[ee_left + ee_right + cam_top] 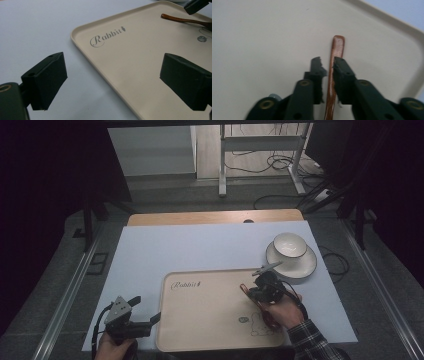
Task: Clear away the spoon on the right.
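Observation:
A beige tray (200, 320) printed "Rabbit" lies at the near edge of the table. On its right half rests a brown wooden utensil (243, 289). My right gripper (251, 292) is shut on the utensil's slim handle (337, 47), whose rounded end pokes out past the jaws, low over the tray (262, 37). My left gripper (146, 309) stands open at the tray's left edge. In its own view the left gripper (115, 75) straddles the tray rim (75, 37) with nothing between the jaws, and the utensil (180, 19) lies far off.
A white bowl (289, 244) sits on a white plate (306, 265) just beyond the tray's far right corner. A pale mat (200, 245) covers the table, with a wooden strip (215, 217) at its far edge. A small dark rabbit drawing (260, 322) marks the tray.

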Tool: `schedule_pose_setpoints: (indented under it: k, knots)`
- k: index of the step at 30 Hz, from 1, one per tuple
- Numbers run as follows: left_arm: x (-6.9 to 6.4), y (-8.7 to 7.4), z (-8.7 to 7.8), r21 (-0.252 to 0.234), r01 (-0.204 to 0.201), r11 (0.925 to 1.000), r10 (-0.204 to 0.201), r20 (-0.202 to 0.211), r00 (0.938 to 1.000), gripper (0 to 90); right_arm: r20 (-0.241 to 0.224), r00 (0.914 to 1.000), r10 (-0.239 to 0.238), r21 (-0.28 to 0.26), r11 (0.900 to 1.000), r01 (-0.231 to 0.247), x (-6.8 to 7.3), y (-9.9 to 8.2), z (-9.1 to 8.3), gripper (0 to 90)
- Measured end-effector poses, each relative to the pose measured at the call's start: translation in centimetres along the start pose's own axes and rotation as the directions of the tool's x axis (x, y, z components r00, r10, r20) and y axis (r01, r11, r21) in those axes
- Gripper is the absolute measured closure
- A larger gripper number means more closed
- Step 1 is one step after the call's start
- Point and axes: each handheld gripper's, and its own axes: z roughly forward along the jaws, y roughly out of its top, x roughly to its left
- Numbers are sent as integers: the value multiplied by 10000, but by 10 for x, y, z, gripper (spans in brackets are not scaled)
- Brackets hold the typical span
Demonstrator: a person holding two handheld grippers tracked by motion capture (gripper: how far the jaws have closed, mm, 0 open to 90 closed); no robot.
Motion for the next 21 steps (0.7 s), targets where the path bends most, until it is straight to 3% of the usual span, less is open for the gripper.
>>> schedule_pose_setpoints:
  k: [3, 7, 21]
  knots:
    - [0, 0, 0, -42, 0, 10000, 0, -3, 10000, 69, 33, 9995, -326, -206, 9993, 326, 5, -6, 4, 897]
    - [-1, 0, 0, -43, -79, 10000, 79, 2, 10000, 69, 161, 9982, -584, -192, 9981, 587, 9, -10, 4, 900]
    - [-3, 0, 0, -54, -216, 9998, 216, -8, 9998, 69, 21, 9992, -398, 97, 9992, 398, 4, -23, 12, 899]
